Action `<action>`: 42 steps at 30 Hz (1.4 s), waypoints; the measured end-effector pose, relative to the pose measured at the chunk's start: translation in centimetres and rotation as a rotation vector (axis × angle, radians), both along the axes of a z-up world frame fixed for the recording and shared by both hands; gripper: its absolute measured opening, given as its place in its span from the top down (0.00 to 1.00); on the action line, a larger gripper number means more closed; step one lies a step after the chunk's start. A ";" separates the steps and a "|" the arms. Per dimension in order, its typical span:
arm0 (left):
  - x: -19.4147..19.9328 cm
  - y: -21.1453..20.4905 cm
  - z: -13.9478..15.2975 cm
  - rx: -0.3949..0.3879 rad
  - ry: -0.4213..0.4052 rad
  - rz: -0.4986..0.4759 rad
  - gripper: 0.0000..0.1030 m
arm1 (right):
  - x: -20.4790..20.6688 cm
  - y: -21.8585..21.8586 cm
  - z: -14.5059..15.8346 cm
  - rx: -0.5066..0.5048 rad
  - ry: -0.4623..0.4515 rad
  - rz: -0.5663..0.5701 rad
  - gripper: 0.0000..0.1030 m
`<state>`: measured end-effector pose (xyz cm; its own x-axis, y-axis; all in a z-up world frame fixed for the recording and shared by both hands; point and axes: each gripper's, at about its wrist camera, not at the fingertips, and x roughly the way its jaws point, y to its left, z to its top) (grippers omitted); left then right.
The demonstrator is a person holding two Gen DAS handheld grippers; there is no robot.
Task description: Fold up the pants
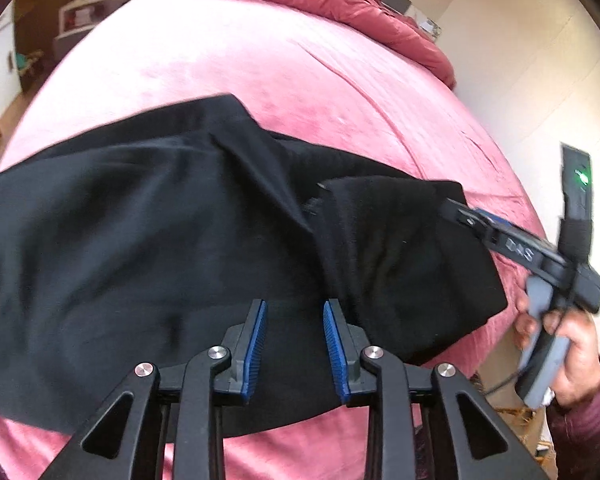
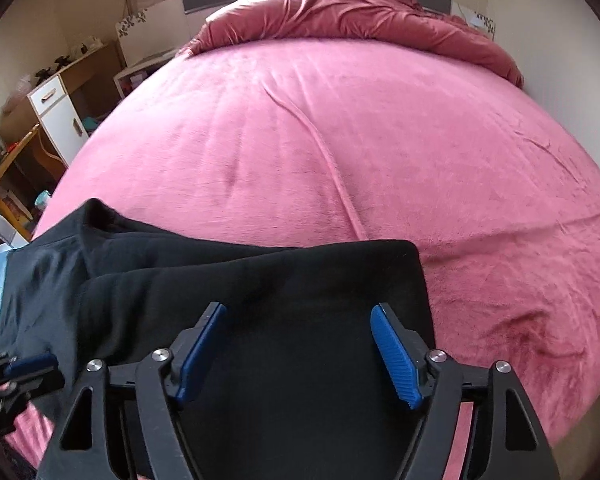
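The left gripper point(image 1: 295, 312) hangs over the black fabric pants point(image 1: 160, 216) with its blue ribbed pads a modest gap apart and nothing pinched between them — the cloth lies flat below the tips. The right gripper point(image 2: 300, 316) stands much wider, also empty, above a folded-over end of the same pants point(image 2: 260, 280), which lie across the near edge of the pink plush-covered bed point(image 2: 340, 140). Only the left wrist view shows the person's right hand point(image 1: 572, 344) on the grey handle, with a dark red sleeve, to the left gripper's right. Only the right wrist view shows the window, a wooden desk with white drawers point(image 2: 56, 116) to its left, and the rumpled dark pink duvet point(image 2: 360, 12) far ahead.
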<state>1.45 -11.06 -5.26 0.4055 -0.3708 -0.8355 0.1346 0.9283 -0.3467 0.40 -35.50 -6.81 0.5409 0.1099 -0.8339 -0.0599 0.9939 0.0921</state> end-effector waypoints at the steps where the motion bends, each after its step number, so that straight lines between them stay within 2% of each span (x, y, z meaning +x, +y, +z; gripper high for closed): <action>1: -0.3 0.5 0.4 0.021 -0.015 0.020 0.71 | -0.4 0.3 0.2 0.006 -0.006 0.004 0.25; 10: -2.8 4.3 1.9 0.099 -0.085 0.116 0.67 | -3.9 5.6 -0.1 0.074 0.034 0.126 0.24; 13: -3.3 5.5 2.5 0.116 -0.102 0.144 0.60 | -4.6 7.7 -0.9 0.067 0.056 0.162 0.19; 15: -3.5 6.3 2.8 0.119 -0.107 0.159 0.58 | -4.6 8.6 -1.7 0.083 0.081 0.184 0.14; 19: -4.2 7.1 2.9 0.122 -0.101 0.202 0.55 | -4.7 9.4 -2.9 0.069 0.107 0.159 0.10; 21: -4.4 7.9 2.7 0.105 -0.083 0.225 0.55 | -4.5 9.2 -3.5 0.108 0.130 0.140 0.00; 23: -4.6 8.2 2.7 0.117 -0.075 0.242 0.55 | -4.4 9.0 -4.2 0.140 0.145 0.113 0.00; 26: -4.7 9.3 2.4 0.102 -0.050 0.276 0.55 | -4.7 9.2 -4.3 0.121 0.131 0.101 0.00; 30: -5.0 11.5 1.8 0.049 0.000 0.336 0.55 | -4.9 10.4 -4.8 0.039 0.135 0.113 0.00; 35: -6.6 15.5 1.5 -0.062 0.027 0.427 0.55 | -5.2 11.1 -4.9 0.002 0.121 0.110 0.00; 38: -8.2 19.1 1.4 -0.172 0.045 0.520 0.59 | -5.1 11.2 -4.8 -0.007 0.117 0.107 0.00; 40: -9.5 22.2 0.8 -0.297 0.077 0.606 0.60 | -5.2 11.2 -4.9 -0.009 0.114 0.104 0.00; 42: -10.4 24.3 0.4 -0.386 0.085 0.669 0.60 | -5.1 11.2 -4.8 -0.007 0.110 0.102 0.00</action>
